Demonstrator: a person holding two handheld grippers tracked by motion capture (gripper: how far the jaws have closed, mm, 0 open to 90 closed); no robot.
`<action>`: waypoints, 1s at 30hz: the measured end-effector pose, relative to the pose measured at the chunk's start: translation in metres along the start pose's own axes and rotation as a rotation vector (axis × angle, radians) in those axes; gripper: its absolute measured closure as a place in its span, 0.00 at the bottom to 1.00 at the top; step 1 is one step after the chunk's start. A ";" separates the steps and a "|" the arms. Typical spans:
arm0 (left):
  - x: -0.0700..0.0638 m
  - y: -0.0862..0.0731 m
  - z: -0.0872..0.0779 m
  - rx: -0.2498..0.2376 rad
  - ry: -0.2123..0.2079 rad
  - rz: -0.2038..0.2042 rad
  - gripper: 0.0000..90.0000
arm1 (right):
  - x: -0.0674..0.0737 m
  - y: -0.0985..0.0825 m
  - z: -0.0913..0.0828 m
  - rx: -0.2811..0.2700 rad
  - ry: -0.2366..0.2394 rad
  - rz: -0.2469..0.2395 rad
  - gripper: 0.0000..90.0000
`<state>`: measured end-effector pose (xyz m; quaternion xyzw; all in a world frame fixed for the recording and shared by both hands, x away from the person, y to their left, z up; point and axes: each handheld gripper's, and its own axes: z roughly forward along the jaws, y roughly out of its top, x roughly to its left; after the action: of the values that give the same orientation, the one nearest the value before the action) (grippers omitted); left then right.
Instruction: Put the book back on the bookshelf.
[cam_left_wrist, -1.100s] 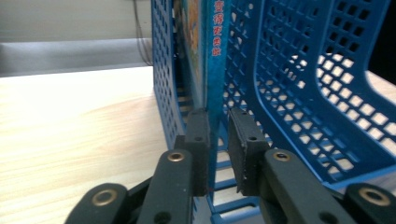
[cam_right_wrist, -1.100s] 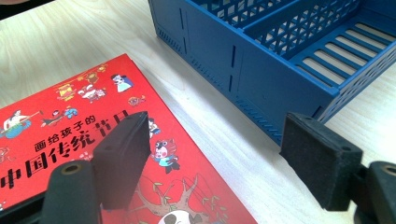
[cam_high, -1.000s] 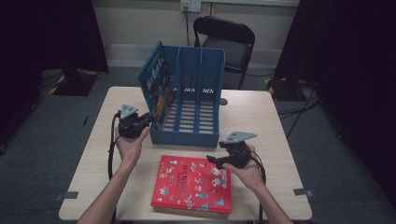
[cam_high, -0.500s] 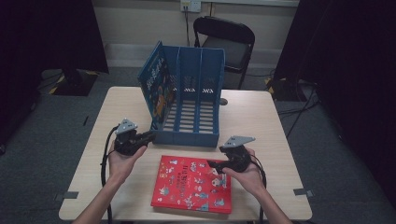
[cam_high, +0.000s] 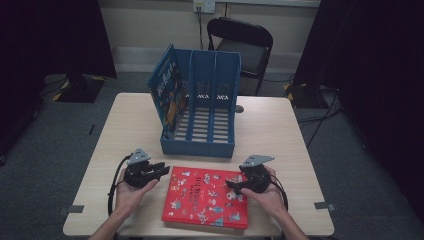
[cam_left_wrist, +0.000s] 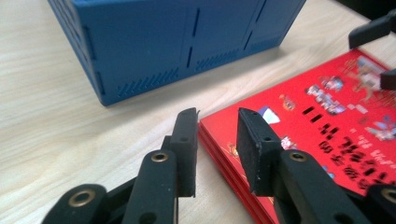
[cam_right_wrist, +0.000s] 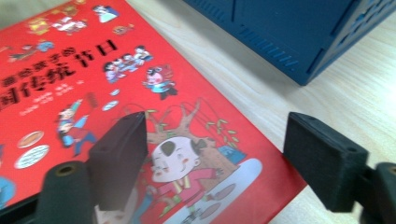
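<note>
Left gripper (cam_high: 162, 171), up beside the blue file rack (cam_high: 200, 107) a second ago, is now sitting at the red book's (cam_high: 209, 196) left edge, jaws parted astride its corner. Right gripper (cam_high: 233, 185) is hovering released over the right edge. Likely a two-sided lift coming. Book is lying flat before the rack on the table (cam_high: 270, 130), long axis running left-right.
</note>
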<state>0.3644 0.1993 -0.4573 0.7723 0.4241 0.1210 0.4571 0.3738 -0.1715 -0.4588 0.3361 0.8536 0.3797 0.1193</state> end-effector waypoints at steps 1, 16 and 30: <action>0.000 -0.001 0.001 0.000 -0.012 -0.010 0.76 | 0.000 -0.001 0.002 0.010 -0.003 -0.001 0.22; -0.025 -0.008 0.021 0.057 -0.040 0.052 0.78 | 0.002 -0.002 0.002 0.013 -0.013 -0.016 0.25; -0.030 -0.012 0.020 0.041 -0.031 0.104 0.67 | 0.008 -0.011 -0.009 0.014 -0.030 -0.004 0.27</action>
<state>0.3509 0.1670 -0.4720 0.8043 0.3787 0.1241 0.4408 0.3584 -0.1773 -0.4605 0.3409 0.8550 0.3685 0.1303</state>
